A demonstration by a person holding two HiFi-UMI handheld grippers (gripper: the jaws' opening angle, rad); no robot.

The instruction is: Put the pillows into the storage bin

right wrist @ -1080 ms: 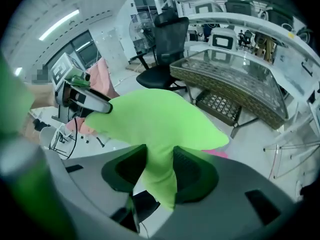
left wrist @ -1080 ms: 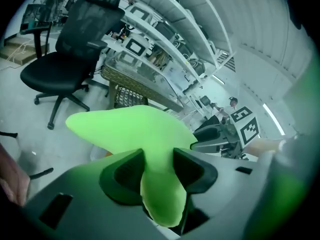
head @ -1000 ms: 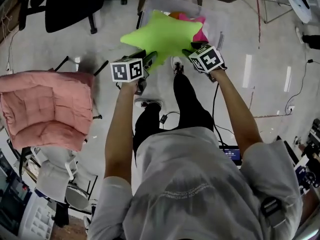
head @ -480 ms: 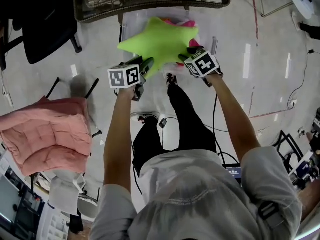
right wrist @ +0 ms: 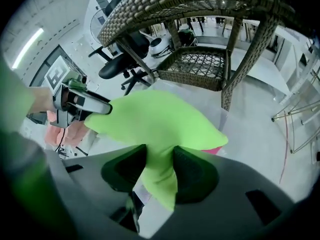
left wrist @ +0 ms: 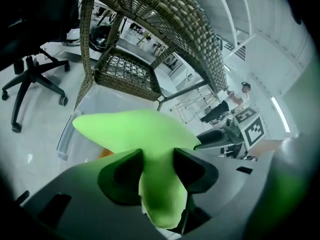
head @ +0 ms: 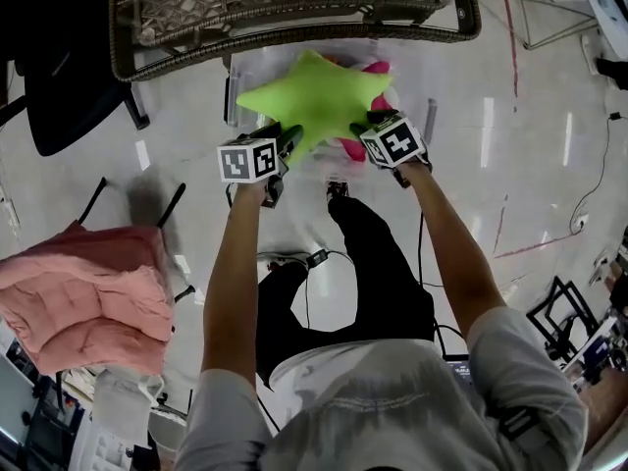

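Observation:
A lime-green star-shaped pillow (head: 312,98) hangs between both grippers, over a clear storage bin (head: 232,91) on the floor. A pink pillow (head: 355,149) lies in the bin under it. My left gripper (head: 287,137) is shut on the star's lower left arm (left wrist: 157,184); its jaws have just eased open slightly, with the fabric still pinched. My right gripper (head: 368,124) is shut on the lower right arm (right wrist: 161,176). In the right gripper view the pillow (right wrist: 160,124) hides most of the bin, and the pink pillow (right wrist: 216,149) peeks out beneath.
A brown wicker chair (head: 285,8) stands right behind the bin and overhangs it (left wrist: 165,29). A black office chair (head: 59,77) is at the far left. A pink cushion (head: 88,292) lies on a chair at the left. The person's shoe (head: 339,186) is near the bin.
Both grippers have come down with the green pillow towards the bin. The wicker chair has come further into the head view.

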